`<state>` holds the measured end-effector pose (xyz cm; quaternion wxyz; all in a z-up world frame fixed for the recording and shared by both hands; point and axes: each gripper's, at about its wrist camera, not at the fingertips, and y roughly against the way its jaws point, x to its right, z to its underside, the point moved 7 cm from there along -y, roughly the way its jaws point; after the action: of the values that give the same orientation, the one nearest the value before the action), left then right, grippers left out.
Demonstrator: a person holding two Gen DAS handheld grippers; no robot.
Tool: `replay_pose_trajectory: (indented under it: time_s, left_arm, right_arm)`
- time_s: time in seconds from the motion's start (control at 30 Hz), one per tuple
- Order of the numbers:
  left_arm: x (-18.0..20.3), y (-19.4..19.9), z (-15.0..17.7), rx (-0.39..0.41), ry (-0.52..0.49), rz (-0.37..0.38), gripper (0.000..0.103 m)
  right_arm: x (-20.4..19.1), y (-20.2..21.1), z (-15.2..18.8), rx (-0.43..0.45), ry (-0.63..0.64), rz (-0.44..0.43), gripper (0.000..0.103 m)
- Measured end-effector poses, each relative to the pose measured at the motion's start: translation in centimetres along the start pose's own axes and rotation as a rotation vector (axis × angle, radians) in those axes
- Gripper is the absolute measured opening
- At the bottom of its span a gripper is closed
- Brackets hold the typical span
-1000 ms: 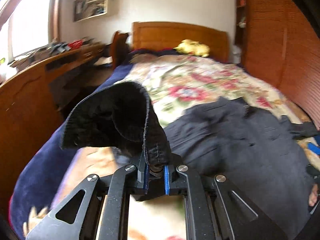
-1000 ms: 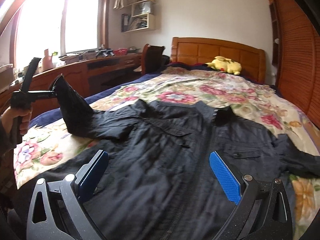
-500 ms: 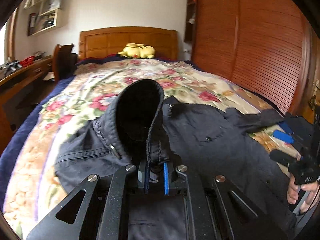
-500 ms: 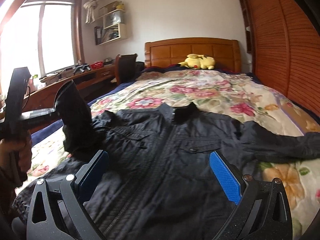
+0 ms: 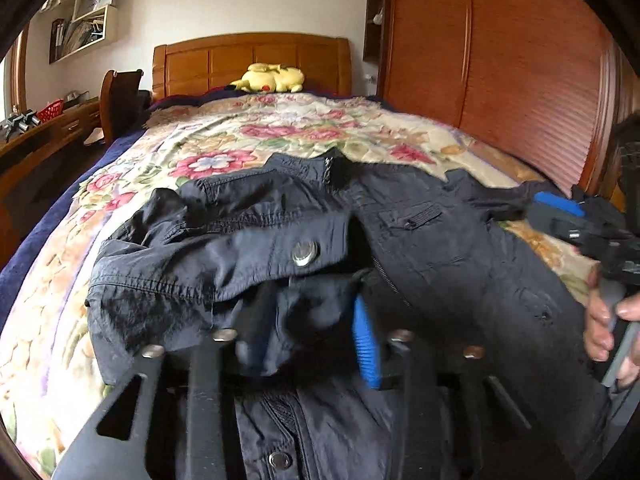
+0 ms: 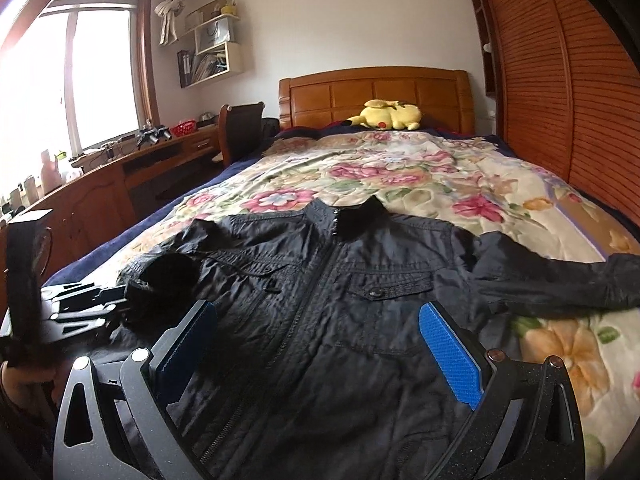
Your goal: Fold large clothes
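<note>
A black jacket (image 6: 344, 300) lies front up on the floral bedspread (image 6: 400, 176), collar toward the headboard. Its left sleeve (image 5: 224, 248) is folded across the chest, the cuff draped over my left gripper (image 5: 312, 320). That gripper's jaws stand apart, the blue pad (image 5: 366, 340) visible, the cuff resting loose between them. It also shows in the right wrist view (image 6: 100, 304) at the cuff (image 6: 168, 280). My right gripper (image 6: 316, 344) is open and empty above the jacket's lower front. The right sleeve (image 6: 560, 284) lies stretched out to the right.
A yellow plush toy (image 6: 388, 114) sits at the wooden headboard (image 6: 372, 92). A wooden desk (image 6: 100, 184) with clutter and a chair (image 6: 240, 128) run along the left side. A slatted wooden wardrobe (image 6: 568, 80) stands on the right.
My left gripper carried the sleeve cuff rightward over the jacket's chest, lowered it and opened its jaws. The right gripper stayed open, shifting slightly.
</note>
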<state>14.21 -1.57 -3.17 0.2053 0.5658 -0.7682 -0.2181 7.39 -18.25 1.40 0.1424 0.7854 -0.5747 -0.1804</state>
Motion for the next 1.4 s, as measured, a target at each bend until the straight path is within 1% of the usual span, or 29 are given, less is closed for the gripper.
replay_pose_trajectory:
  time_s: [0.07,0.1,0.13,0.17,0.27,0.33,0.4,0.43,0.5,0.57,0.7,0.83,0.97,1.07,1.13,1.17,1.2,1.27,1.3,1.4]
  left_arm:
    - [-0.1,0.9,0.0,0.022,0.003,0.016,0.051]
    - [-0.2,1.3,0.0,0.03,0.001,0.013,0.063]
    - [-0.3,1.8,0.1,0.042,-0.003,0.005,0.075]
    - [-0.5,2.3,0.0,0.056,-0.009,-0.002,0.08]
    - [-1.6,3.6,0.3,0.075,-0.013,-0.009,0.084]
    - [-2.3,3.9,0.6,0.077,-0.015,-0.025,0.093]
    - [-3.4,4.2,1.0,0.085,-0.023,-0.061,0.097]
    - [-4.1,4.3,1.3,0.087,-0.026,-0.094,0.101]
    - [-5.0,4.2,1.9,0.084,-0.021,-0.118,0.102]
    - [-5.8,4.0,2.6,0.07,-0.002,-0.11,0.103]
    - [-6.8,3.9,3.6,0.063,0.016,-0.134,0.103]
    - [-7.5,4.4,3.9,0.076,0.047,-0.145,0.103]
    - [-7.7,5.0,4.2,0.097,0.057,-0.155,0.103]
    - [-7.7,5.0,4.6,0.092,0.056,-0.172,0.103]
    - [-7.6,5.1,4.7,0.094,0.051,-0.177,0.103]
    - [-7.6,5.1,4.7,0.096,0.05,-0.181,0.103]
    - [-7.6,5.2,4.7,0.1,0.05,-0.182,0.103]
    - [-7.6,5.3,4.6,0.105,0.053,-0.181,0.103]
    - [-7.7,5.3,4.6,0.104,0.056,-0.181,0.103]
    - [-7.8,5.0,4.7,0.097,0.061,-0.184,0.103]
  right_arm:
    - [-0.7,-0.8,-0.4,-0.005,0.0,-0.017,0.101]
    - [-1.4,-1.1,-0.5,-0.007,0.003,-0.028,0.101]
    - [-1.2,-1.5,-0.8,-0.008,0.003,-0.04,0.101]
    - [-1.4,-1.9,-1.0,-0.011,0.003,-0.053,0.101]
    - [-2.5,-3.2,-1.3,-0.023,0.015,-0.089,0.098]
    - [-3.1,-4.6,-1.4,-0.039,0.033,-0.117,0.093]
    - [-4.2,-5.7,-1.3,-0.059,0.056,-0.139,0.087]
    - [-4.5,-6.3,-1.3,-0.068,0.067,-0.149,0.085]
    - [-5.2,-7.3,-1.2,-0.09,0.091,-0.167,0.082]
    - [-5.6,-8.8,-1.1,-0.122,0.114,-0.173,0.081]
    - [-5.6,-11.1,-0.6,-0.18,0.116,-0.183,0.078]
    - [-5.7,-13.9,0.9,-0.256,0.124,-0.182,0.077]
    - [-6.0,-16.0,2.2,-0.32,0.126,-0.201,0.073]
    - [-6.9,-16.7,3.0,-0.357,0.158,-0.227,0.062]
    - [-7.3,-17.1,3.3,-0.364,0.182,-0.23,0.056]
    - [-7.5,-17.1,3.4,-0.365,0.186,-0.238,0.047]
    - [-7.5,-17.0,3.4,-0.362,0.187,-0.248,0.035]
    - [-7.8,-16.8,3.5,-0.36,0.187,-0.265,0.015]
    - [-7.7,-16.8,3.6,-0.358,0.187,-0.267,0.01]
    - [-7.5,-16.3,3.4,-0.33,0.182,-0.277,0.005]
